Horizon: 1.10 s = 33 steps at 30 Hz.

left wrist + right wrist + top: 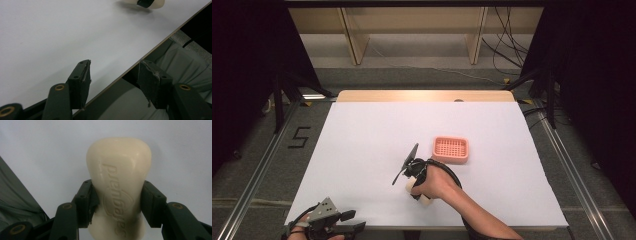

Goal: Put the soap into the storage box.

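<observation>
A cream bar of soap (118, 170) with raised lettering stands between the jaws of my right gripper (117, 188), and both pads press on its sides. In the high view that right gripper (418, 191) is held near the middle front of the white table (372, 135), with the soap (411, 185) just above the surface. A pink slotted soap dish (451, 150) sits behind it to the right, apart from it. My left gripper (353, 221) rests at the table's front left corner, and the left gripper (113, 66) stands open across the table edge with nothing between its jaws.
The white table sheet ends at a wooden strip (422, 95) along the back. Metal rails (257, 175) flank the table on the floor. Wooden shelf legs (354, 40) and loose cables (507, 45) lie beyond. The soap (158, 3) shows far off in the left gripper view.
</observation>
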Each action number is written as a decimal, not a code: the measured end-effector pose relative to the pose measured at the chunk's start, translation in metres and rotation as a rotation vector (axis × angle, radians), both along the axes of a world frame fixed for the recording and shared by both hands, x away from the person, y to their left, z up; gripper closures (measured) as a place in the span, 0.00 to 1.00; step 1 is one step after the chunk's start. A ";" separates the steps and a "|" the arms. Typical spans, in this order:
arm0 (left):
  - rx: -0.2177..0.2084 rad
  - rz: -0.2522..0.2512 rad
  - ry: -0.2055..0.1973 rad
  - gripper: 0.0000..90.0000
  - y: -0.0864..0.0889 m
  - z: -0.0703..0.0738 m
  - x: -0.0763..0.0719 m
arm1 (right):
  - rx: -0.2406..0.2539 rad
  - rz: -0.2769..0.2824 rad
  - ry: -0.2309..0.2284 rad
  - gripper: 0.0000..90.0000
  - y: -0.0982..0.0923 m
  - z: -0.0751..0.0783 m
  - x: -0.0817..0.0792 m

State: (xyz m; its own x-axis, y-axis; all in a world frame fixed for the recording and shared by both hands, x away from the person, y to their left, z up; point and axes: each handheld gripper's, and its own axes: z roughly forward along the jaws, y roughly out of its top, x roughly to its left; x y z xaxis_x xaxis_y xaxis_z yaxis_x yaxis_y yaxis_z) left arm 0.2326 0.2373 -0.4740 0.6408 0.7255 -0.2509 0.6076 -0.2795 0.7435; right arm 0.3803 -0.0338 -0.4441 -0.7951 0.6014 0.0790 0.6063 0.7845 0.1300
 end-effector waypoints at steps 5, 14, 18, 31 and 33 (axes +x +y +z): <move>0.000 0.004 -0.003 0.48 0.000 0.000 0.000 | 0.022 0.031 -0.001 0.56 -0.007 0.005 -0.001; 0.007 -0.008 0.011 0.47 0.001 0.001 0.000 | 0.010 0.082 -0.010 0.56 -0.027 0.007 -0.002; 0.002 0.005 0.000 0.48 0.000 0.000 0.000 | 0.010 0.082 -0.012 0.56 -0.037 0.010 0.000; 0.004 0.002 0.001 0.47 0.000 0.000 0.000 | -0.003 0.191 -0.065 0.56 -0.068 0.018 0.008; 0.004 0.001 0.001 0.47 0.000 0.000 0.001 | -0.003 0.179 -0.060 0.56 -0.071 0.019 0.010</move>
State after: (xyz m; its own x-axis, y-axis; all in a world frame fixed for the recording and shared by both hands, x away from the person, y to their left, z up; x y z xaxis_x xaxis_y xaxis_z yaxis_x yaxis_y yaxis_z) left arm 0.2332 0.2375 -0.4745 0.6398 0.7272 -0.2488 0.6088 -0.2819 0.7416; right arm 0.3898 -0.1053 -0.4254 -0.8926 0.4501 0.0268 0.4483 0.8795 0.1595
